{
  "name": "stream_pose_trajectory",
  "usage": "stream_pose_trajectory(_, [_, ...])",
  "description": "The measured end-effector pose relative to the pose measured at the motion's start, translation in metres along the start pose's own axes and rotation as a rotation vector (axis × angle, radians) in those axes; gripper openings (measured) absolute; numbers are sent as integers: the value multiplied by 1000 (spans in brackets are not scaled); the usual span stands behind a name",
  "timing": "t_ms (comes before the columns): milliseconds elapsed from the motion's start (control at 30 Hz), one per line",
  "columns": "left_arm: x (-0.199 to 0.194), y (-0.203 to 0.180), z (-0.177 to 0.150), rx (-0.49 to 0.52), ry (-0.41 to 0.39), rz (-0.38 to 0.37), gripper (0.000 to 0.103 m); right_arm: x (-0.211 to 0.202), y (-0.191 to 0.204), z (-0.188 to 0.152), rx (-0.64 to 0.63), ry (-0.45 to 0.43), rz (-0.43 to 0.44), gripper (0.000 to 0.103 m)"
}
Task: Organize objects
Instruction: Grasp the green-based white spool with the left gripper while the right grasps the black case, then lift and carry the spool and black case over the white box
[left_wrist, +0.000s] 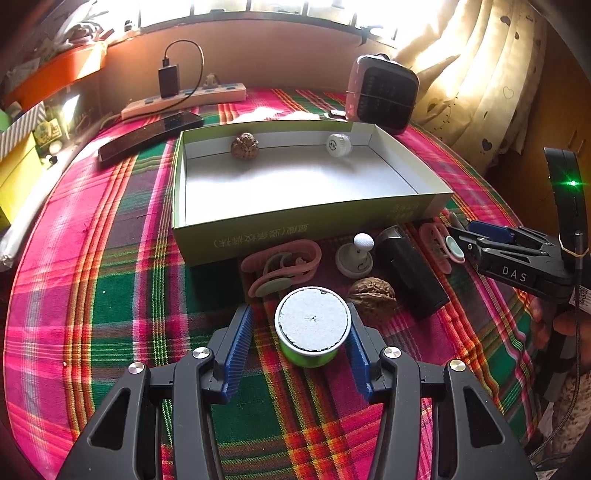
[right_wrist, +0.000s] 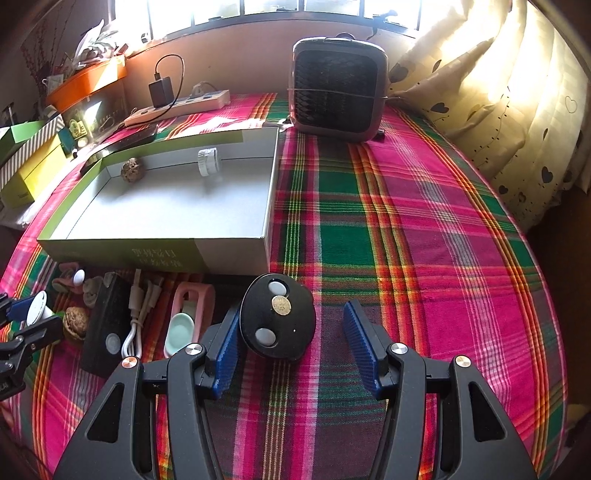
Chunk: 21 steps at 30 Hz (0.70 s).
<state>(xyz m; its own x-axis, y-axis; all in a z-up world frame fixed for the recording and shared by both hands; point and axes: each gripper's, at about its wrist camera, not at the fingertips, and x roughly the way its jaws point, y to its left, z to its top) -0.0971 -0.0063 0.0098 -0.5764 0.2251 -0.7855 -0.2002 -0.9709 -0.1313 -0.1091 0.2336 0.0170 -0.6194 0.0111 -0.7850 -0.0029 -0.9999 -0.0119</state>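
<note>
My left gripper is open around a green cylinder with a white top that stands on the plaid cloth. Its right pad is close against the cylinder and a gap shows at the left pad. My right gripper is open around a black egg-shaped gadget; only the left pad is near it. Behind both lies an open green box holding a carved nut and a white cap. Pink clips, a white knob, a walnut and a black block lie before the box.
A small heater stands at the back of the table, with a power strip and a dark phone behind the box. Yellow and orange boxes crowd the left side; a curtain hangs at the right. A white cable lies by the black block.
</note>
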Motion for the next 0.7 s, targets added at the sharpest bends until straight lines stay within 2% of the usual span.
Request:
stream_pose_trajectory(200, [1, 1, 1, -29, -2, 4, 46, -1, 0, 0, 2, 0, 6, 54])
stream_pose_trajectory(267, [1, 1, 1, -30, -7, 9, 45, -1, 0, 0, 2, -3, 10, 49])
stream_pose_trajectory(400, [1, 3, 1, -43, -9, 22, 34, -2, 0, -1, 0, -5, 15, 43])
stream_pose_trajectory(467, [0, 4, 1, -47, -10, 20, 33, -2, 0, -1, -1, -6, 17, 39])
stream_pose_trajectory(700, [0, 5, 0, -52, -12, 21, 30, -2, 1, -1, -2, -7, 19, 39])
